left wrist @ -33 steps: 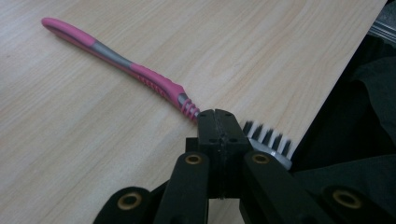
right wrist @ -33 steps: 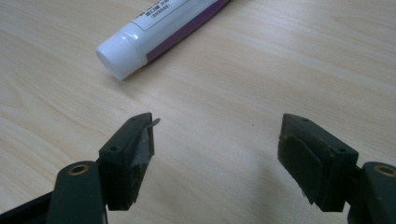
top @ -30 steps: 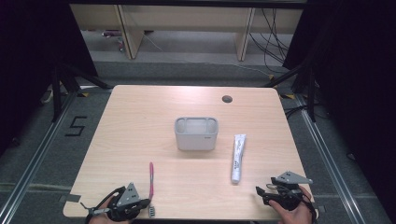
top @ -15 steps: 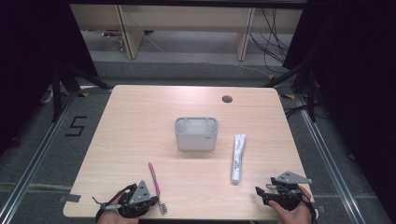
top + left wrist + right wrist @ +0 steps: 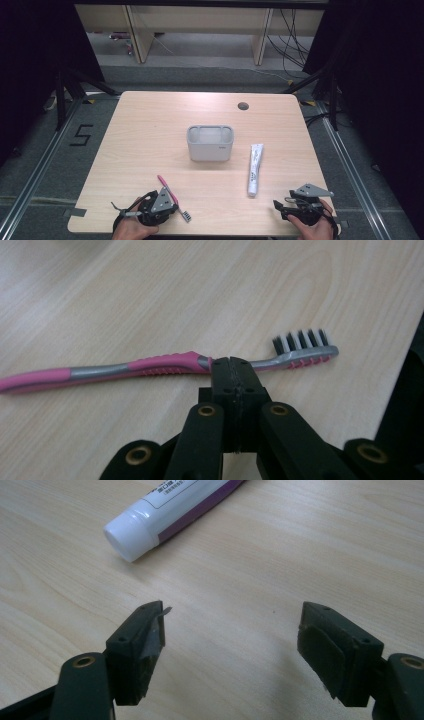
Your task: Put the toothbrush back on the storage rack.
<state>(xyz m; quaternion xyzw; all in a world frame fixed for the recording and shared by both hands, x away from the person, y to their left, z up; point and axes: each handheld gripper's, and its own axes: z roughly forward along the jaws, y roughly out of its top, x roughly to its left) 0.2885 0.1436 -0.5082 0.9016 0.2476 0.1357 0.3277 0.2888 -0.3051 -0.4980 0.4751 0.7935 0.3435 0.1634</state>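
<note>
Centrally, ribbed pink-and-grey plastic toothbrush (image 5: 165, 365) across pale wood-grain table (image 5: 150, 295).

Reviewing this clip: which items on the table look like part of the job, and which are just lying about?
Likely in play:
pink toothbrush, just beyond the shut left gripper
toothpaste tube, ahead of the open right gripper
grey holder, mid-table

Just there:
cable hole in the table

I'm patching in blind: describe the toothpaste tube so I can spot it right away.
Find the grey holder in the middle of the wooden table. Just to its right lies the toothpaste tube, flat, its white cap pointing toward the right gripper. It is white and broad, unlike the slim pink toothbrush.
</note>
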